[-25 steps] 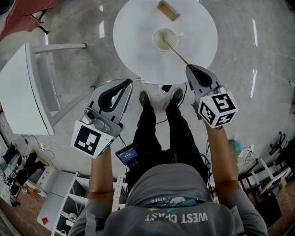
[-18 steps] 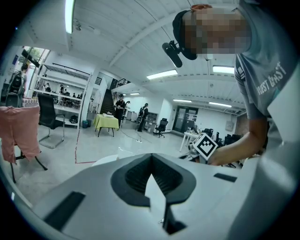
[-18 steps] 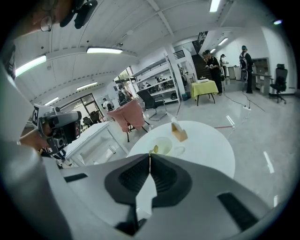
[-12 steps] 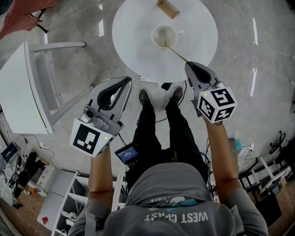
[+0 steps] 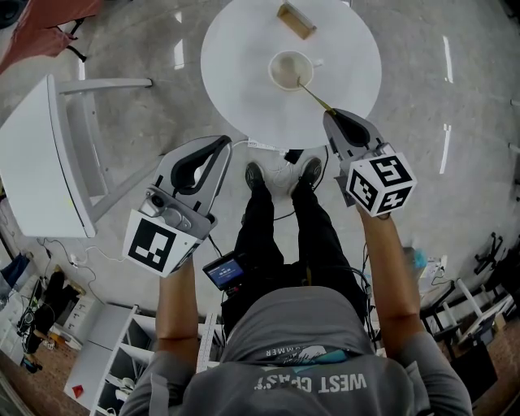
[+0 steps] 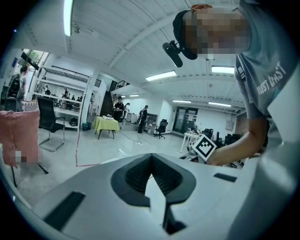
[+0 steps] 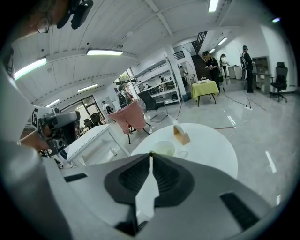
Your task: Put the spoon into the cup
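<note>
A small wooden box sits on the round white table.

White print across the chest of the person's grey fabric T-shirt reads "WEST COAST"; a smaller line ends "MMER".

The handle end of the spoon vanishes between the closed jaws of my right gripper, so I cannot see how much of it they clamp. Its far end dips past the rim of the cup; whether it touches the bottom I cannot tell. In the right gripper view my own jaws cover the spoon but for a speck at their tips, and they hide the cup's near side. The head view's top edge clips the table. The brown box is too small to identify.
</note>
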The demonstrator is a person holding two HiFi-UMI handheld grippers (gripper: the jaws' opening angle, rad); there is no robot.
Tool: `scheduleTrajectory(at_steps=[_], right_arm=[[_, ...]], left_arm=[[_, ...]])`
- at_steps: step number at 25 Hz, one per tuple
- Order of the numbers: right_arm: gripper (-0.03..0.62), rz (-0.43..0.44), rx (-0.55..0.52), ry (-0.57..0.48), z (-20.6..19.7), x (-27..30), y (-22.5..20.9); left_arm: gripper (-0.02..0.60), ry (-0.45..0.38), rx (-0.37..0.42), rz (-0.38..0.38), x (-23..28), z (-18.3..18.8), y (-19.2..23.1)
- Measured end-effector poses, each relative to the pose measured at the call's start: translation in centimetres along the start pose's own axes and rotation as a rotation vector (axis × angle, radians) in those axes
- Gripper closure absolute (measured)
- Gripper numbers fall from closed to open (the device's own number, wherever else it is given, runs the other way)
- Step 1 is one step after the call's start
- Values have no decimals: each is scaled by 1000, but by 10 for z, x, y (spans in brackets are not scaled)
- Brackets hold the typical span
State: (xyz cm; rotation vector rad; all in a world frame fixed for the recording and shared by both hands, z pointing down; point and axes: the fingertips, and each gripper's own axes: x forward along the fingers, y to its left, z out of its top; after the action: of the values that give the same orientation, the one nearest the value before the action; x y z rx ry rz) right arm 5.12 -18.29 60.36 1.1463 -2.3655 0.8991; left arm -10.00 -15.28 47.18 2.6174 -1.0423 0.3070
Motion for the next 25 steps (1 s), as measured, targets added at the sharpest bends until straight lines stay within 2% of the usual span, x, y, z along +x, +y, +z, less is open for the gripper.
scheduleTrajectory(at_steps=[8,11,17,21,25], right_arm=[[588,1,-10,-21,12,1,2],[587,0,-17,-30,17,-2,5],[588,-9,-32,-62,32,-12,10],[588,-17,-46,-92,44,-25,14],[588,-20,-74,-140,61,-41,25]], left_arm=[[578,-11,23,5,-4,7,3],[578,-20,55,-3,-7,10,2],[578,-42,69,4,-13,26,0],[578,-66,108,0,-18,37,-4],[578,-82,91,14,-25,51,-8]])
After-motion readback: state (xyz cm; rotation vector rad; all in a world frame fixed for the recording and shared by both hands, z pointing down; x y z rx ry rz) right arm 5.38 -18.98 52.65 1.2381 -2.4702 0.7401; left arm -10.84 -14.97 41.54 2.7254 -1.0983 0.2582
